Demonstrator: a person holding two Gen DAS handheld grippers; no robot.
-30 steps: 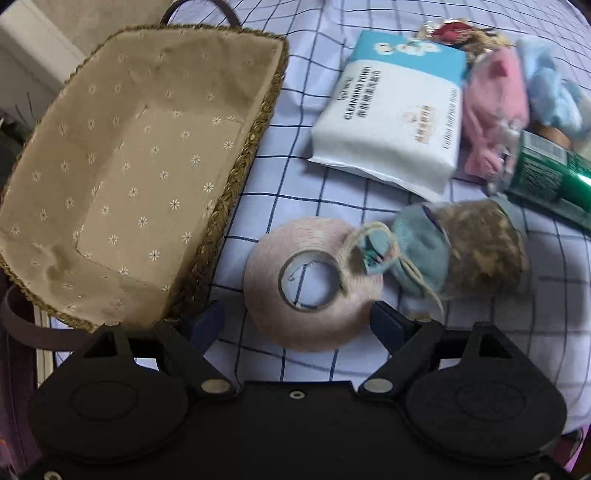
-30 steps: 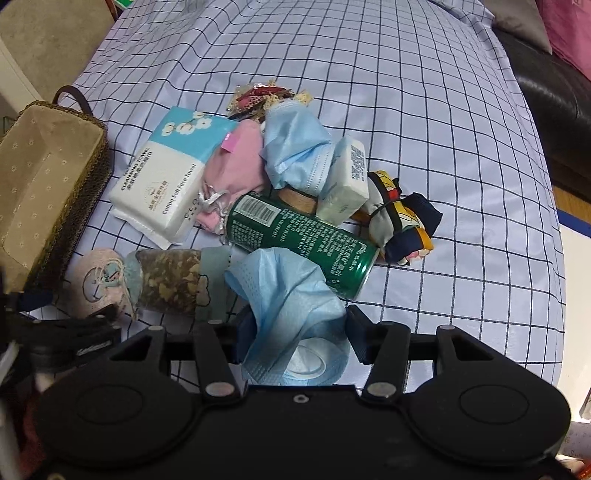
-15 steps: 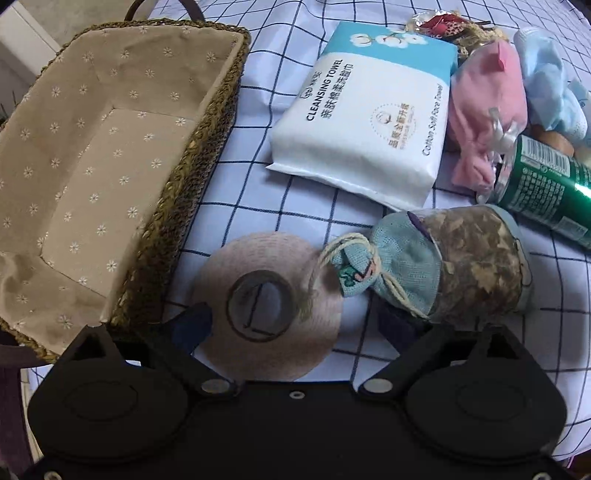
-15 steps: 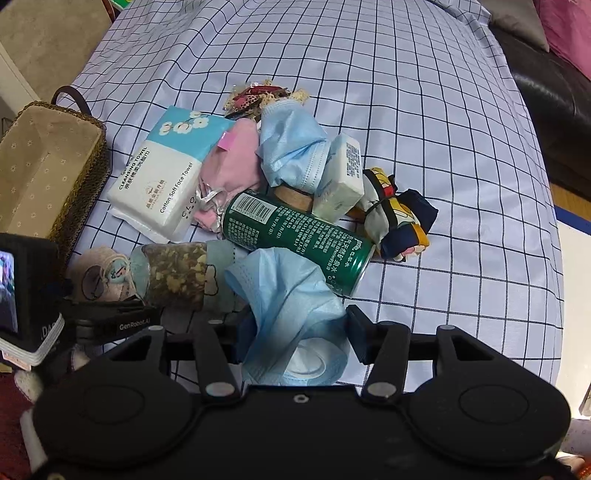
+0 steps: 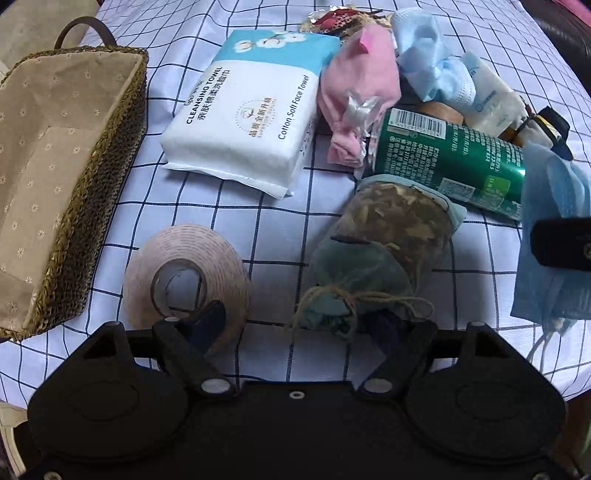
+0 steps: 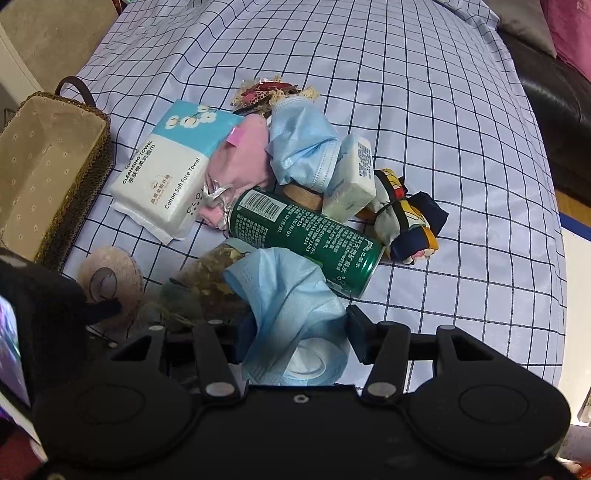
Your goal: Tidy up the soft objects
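The left gripper (image 5: 299, 319), jaws just closing, is straddling the sachet's (image 5: 384, 243) tied neck between the tape roll (image 5: 186, 273) and can (image 5: 448, 162) without pinching it, while the right gripper (image 6: 293, 334) is clamping a blue mask (image 6: 288, 295) on the checked cloth (image 6: 443, 110).

You've got a checked cloth (image 6: 424, 110) covering the surface. A green can (image 6: 306, 236) lies on its side mid-cloth, barcode end toward the left edge. A tape roll (image 5: 186, 273) lies flat near the cloth's left edge; a second brownish roll (image 6: 303, 195) sits just behind the can, mostly hidden. Dark sofa (image 6: 554, 99) past the cloth's far right corner, with a pink cushion (image 6: 572, 33) on it.
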